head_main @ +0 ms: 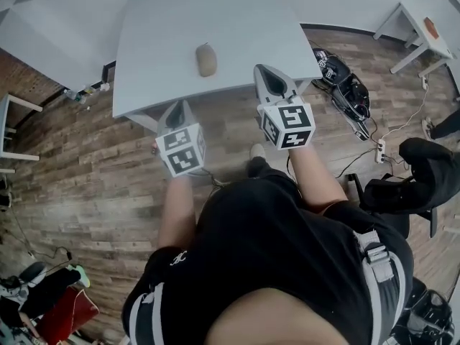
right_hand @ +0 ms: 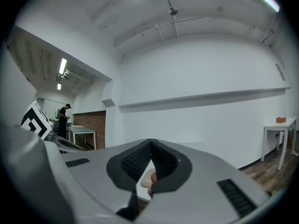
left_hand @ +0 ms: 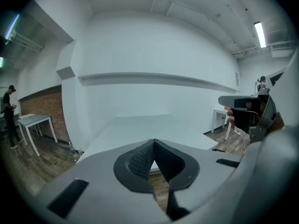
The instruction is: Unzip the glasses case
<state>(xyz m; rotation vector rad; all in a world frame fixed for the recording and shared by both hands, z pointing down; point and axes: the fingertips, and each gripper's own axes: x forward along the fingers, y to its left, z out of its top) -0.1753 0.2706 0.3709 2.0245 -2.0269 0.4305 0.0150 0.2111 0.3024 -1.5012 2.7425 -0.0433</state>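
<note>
The tan glasses case (head_main: 206, 60) lies mid-tabletop (head_main: 158, 42). The left gripper (head_main: 180, 112) hovers nearer the person and left of the case, and the right gripper (head_main: 269, 77) just right of it. Both pairs of fingers (left_hand: 140, 162) are clenched empty.

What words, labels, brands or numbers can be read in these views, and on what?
None readable in any view.
On the left tongs and right tongs, the cubes bear only black-and-white square markers, no letters.
On the black shirt, a small white mark: too small to read.
On the glasses case: no print visible.
</note>
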